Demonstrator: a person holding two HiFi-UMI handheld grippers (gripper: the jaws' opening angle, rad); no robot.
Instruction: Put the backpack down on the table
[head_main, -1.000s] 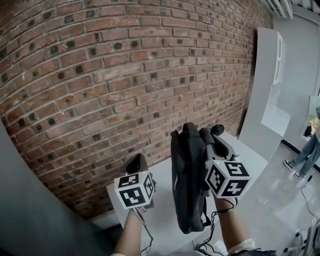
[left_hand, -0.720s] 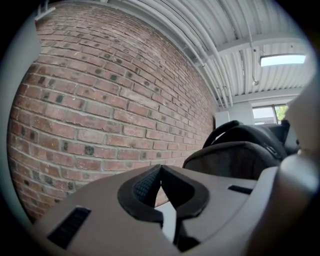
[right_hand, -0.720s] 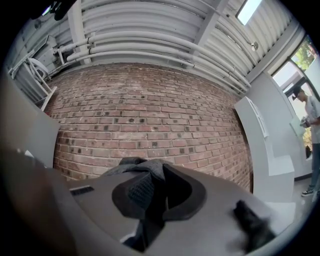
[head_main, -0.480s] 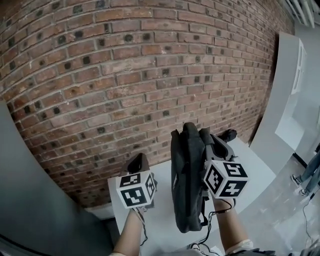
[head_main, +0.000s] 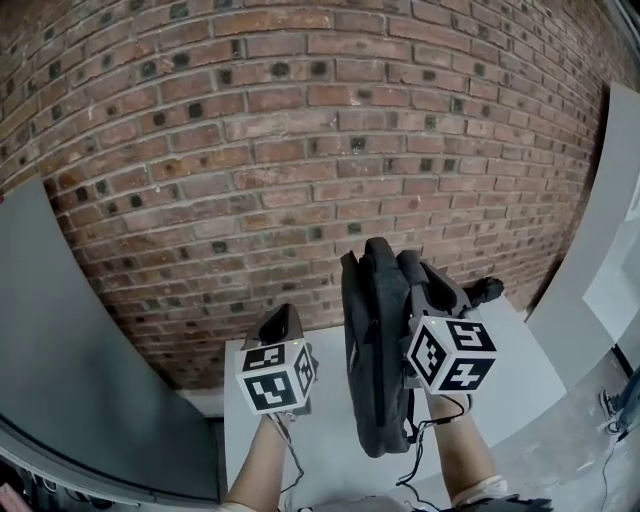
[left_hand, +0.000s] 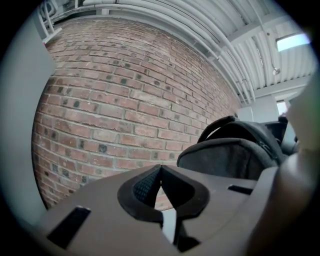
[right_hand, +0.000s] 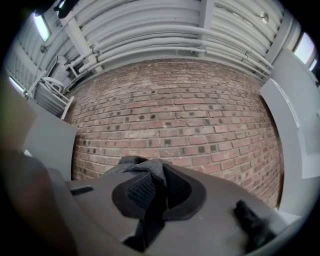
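The right hand-held gripper (right_hand: 159, 172) is biting down on a fold of dark fabric at the top of the backpack (head_main: 375, 360), jaws pressed tight on it, and the bag is hanging upright and narrow-side-on over the white worktop (head_main: 330, 450). Whether its bottom is touching the surface cannot be told from the head view. The left hand-held gripper (left_hand: 160, 167) is hovering just beside the bag on its left, lower down, jaws closed tip to tip with nothing between them, pointing at the brick wall (head_main: 300, 150) that is running right along the worktop's far edge. In the left gripper view the backpack's rounded top and carry loop are looming close on the right. A grey panel (head_main: 90, 370) is crowding the worktop's left side, and a pale panel (head_main: 590, 270) is standing off to the right. Thin cables (head_main: 415, 470) are dangling under the right hand beside the bag's lower end. Overhead, white pipes (right_hand: 165, 45) are running along the ceiling.
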